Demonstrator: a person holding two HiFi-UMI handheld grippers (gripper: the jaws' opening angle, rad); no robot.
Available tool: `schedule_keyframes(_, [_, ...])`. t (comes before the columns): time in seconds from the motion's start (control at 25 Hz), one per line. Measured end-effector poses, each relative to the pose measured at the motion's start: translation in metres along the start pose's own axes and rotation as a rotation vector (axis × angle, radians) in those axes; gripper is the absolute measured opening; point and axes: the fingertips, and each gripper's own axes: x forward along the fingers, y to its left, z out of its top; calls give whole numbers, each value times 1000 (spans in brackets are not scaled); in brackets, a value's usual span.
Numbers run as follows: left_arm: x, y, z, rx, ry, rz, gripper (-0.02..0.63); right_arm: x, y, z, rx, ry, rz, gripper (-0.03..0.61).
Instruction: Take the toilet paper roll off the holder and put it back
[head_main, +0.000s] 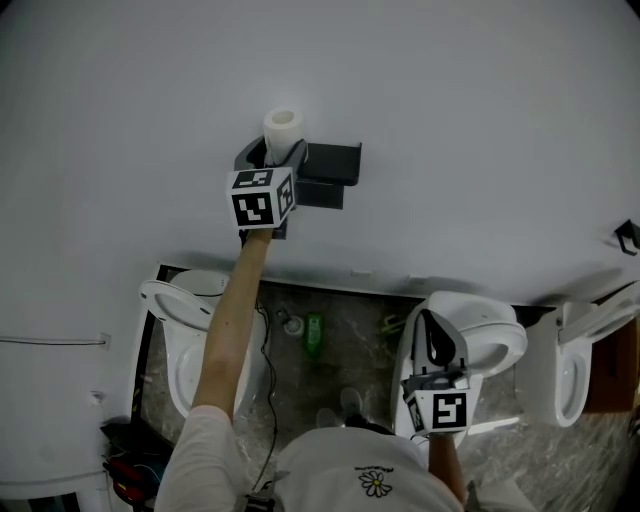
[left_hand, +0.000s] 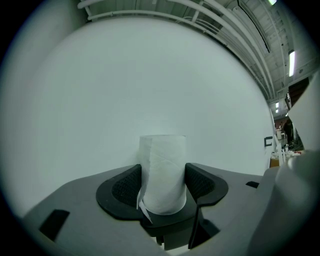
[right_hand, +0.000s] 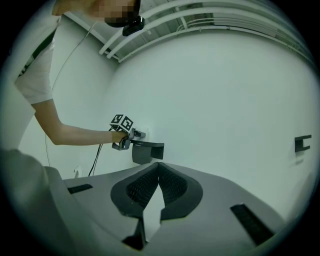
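Observation:
A white toilet paper roll (head_main: 283, 124) stands upright between the jaws of my left gripper (head_main: 278, 152), right in front of the white wall. In the left gripper view the roll (left_hand: 162, 162) fills the gap and both pads press on its sides, so my left gripper (left_hand: 163, 186) is shut on it. The dark grey holder (head_main: 328, 172) is fixed to the wall just right of the roll and carries nothing. My right gripper (head_main: 432, 345) hangs low, far from the wall. Its jaws (right_hand: 159, 170) are shut, tips touching, with nothing between them. From there I see the holder (right_hand: 146, 151) beside the left gripper's marker cube (right_hand: 121, 122).
Below the wall stand a toilet (head_main: 180, 305) at left, a second toilet (head_main: 492, 335) under my right gripper, and a third (head_main: 572, 365) further right. A green bottle (head_main: 314, 336) lies on the floor between them. A small black hook (head_main: 627, 236) sits on the wall at far right.

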Motion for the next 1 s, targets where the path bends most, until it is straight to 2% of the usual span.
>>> schedule_keyframes(0.24, [-2, 0, 1, 3, 31, 15, 282, -5, 11, 5, 1, -26, 23, 9])
schedule_keyframes(0.36, [-5, 4, 7, -19, 7, 33, 329, -9, 11, 3, -11, -10, 22, 9])
schedule_keyframes(0.48, [-12, 9, 23, -16, -34, 53, 347, -12, 13, 7, 3, -25, 19, 9])
schedule_keyframes(0.56, [-19, 10, 40, -4, -65, 58, 351, -13, 15, 8, 10, -22, 24, 9])
schedule_keyframes(0.88, [-79, -5, 135, 46, -264, 26, 347, -10, 22, 41, -7, -129, 61, 9])
schedule_keyframes(0.92, [-91, -7, 146, 53, -295, 23, 338, -9, 23, 46, -12, -142, 67, 9])
schedule_keyframes(1.0, [-118, -12, 168, 75, -361, 21, 266, -6, 27, 55, -25, -167, 81, 9])
